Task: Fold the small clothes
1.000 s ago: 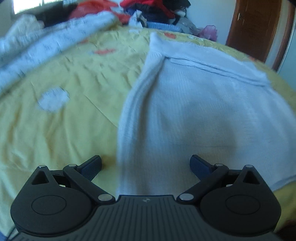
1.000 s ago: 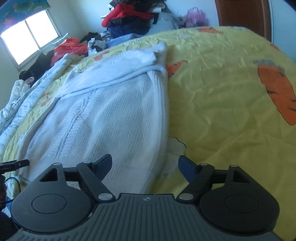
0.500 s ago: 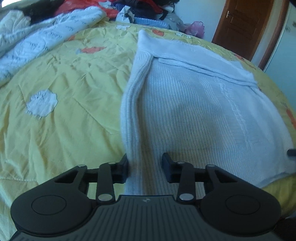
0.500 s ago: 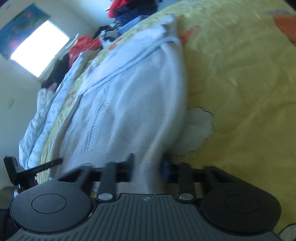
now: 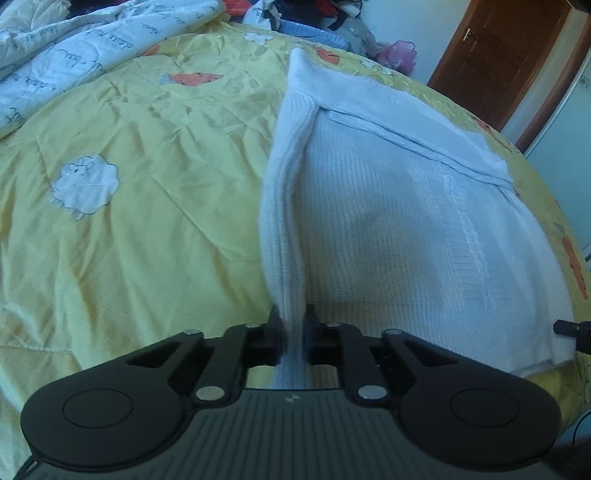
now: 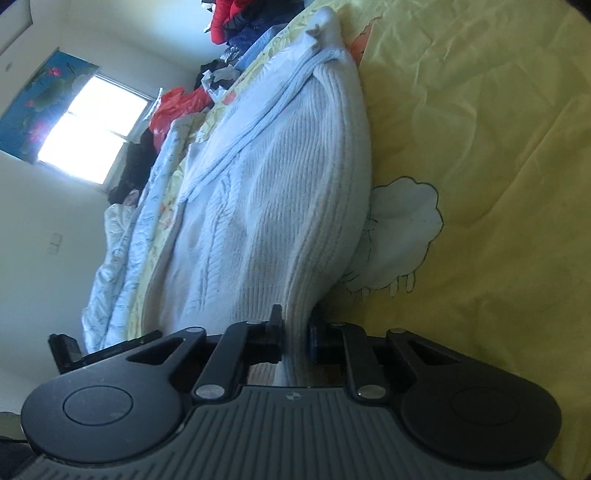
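1. A white knitted sweater is shown lying flat on the yellow bed cover, its sleeves already folded in so that it forms a long panel.
2. The knit is judged soft, limp and fairly light; it is expected to drape and sag between two held points and to stretch if pulled hard. The ribbing is judged to give the pads good friction.
3. The near corners of the thick, doubled side edges are judged the best places to take hold, since several layers are caught together there.
4. The left gripper is seen with its jaws just closed, clamped on the sweater's left folded edge.
5. The right gripper is likewise clamped on the right folded edge, its jaws just closed.
6. A printed quilt and piled clothes are seen further out.
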A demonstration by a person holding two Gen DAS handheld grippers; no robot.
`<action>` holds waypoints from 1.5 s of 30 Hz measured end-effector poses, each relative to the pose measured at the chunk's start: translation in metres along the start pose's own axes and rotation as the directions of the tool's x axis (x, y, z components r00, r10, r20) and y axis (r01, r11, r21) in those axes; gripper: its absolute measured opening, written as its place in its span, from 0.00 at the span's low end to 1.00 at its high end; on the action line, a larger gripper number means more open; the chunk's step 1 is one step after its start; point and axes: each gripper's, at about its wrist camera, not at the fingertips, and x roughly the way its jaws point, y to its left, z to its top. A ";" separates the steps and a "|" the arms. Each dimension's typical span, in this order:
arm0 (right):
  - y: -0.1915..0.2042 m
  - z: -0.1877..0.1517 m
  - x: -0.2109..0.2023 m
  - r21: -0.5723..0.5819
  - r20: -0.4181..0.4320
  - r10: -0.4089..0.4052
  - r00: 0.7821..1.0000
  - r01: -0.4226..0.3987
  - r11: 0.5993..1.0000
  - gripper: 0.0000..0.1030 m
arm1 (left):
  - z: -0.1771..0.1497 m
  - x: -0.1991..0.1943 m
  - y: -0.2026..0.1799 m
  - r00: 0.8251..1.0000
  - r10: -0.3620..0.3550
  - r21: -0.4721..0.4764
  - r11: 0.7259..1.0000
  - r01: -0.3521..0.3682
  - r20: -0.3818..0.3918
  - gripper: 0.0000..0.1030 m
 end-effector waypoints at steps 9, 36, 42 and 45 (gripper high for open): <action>0.027 0.042 -0.023 -0.006 0.092 0.183 0.979 -0.184 0.983 0.15 | 0.052 -0.015 -0.006 0.992 -0.105 0.031 0.994 0.104 0.066 0.10; -0.033 0.352 0.142 0.167 0.330 0.068 0.942 -0.129 0.977 0.51 | 0.335 0.181 -0.014 0.973 -0.083 -0.221 0.966 0.131 0.214 0.14; 0.007 0.363 0.112 -0.071 0.412 -0.039 0.910 0.075 0.995 0.70 | 0.337 0.168 -0.042 0.968 -0.011 -0.013 1.000 0.014 0.249 0.23; 0.015 0.374 0.128 -0.167 0.371 -0.147 0.917 0.222 0.961 0.70 | 0.323 0.183 -0.073 0.967 0.050 0.180 0.979 -0.097 0.248 0.28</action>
